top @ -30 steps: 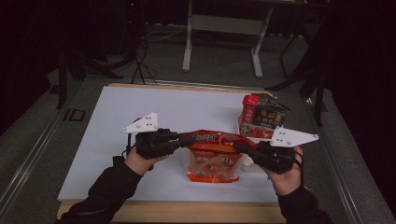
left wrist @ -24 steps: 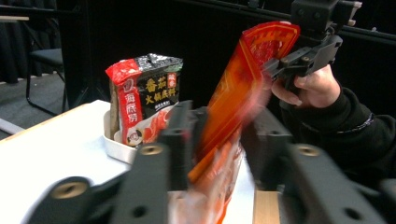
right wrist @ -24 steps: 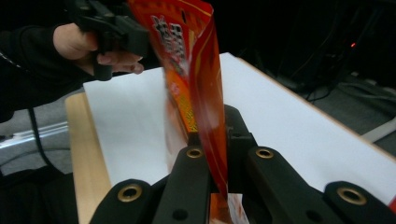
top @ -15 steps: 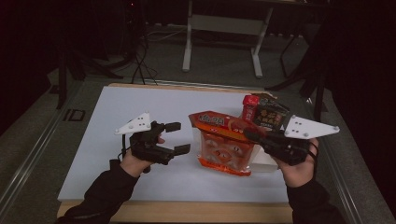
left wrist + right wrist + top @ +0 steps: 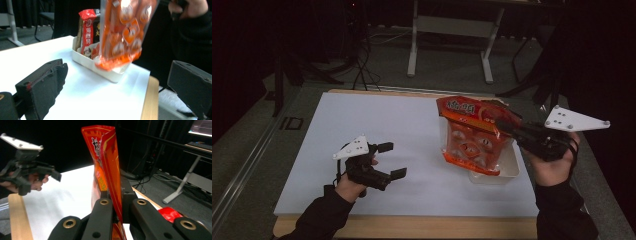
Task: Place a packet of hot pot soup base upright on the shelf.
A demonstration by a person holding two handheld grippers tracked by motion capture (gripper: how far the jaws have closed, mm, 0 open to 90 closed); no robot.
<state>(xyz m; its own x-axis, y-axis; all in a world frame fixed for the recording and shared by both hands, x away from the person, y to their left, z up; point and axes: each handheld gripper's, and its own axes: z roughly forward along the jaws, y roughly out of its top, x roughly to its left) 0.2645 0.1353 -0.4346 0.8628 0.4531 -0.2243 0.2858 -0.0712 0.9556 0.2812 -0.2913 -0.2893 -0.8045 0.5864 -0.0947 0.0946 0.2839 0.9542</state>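
Observation:
My right gripper is shut on the top edge of an orange snack bag, which hangs tilted above a white tray at the table's right. In the right gripper view the jaws pinch the bag edge-on. My left gripper is low over the table's left front. Its jaws have just been opening and stand wide apart with nothing between them. In the left gripper view the bag dangles over the tray.
A red packet and other snack packs stand in the tray. The white board covers the table, with a wooden edge at the front. Desk legs and cables are on the floor behind.
The left gripper let go of the bag, opened and dropped to the left front. The right gripper carried the bag up and to the right, over the tray.

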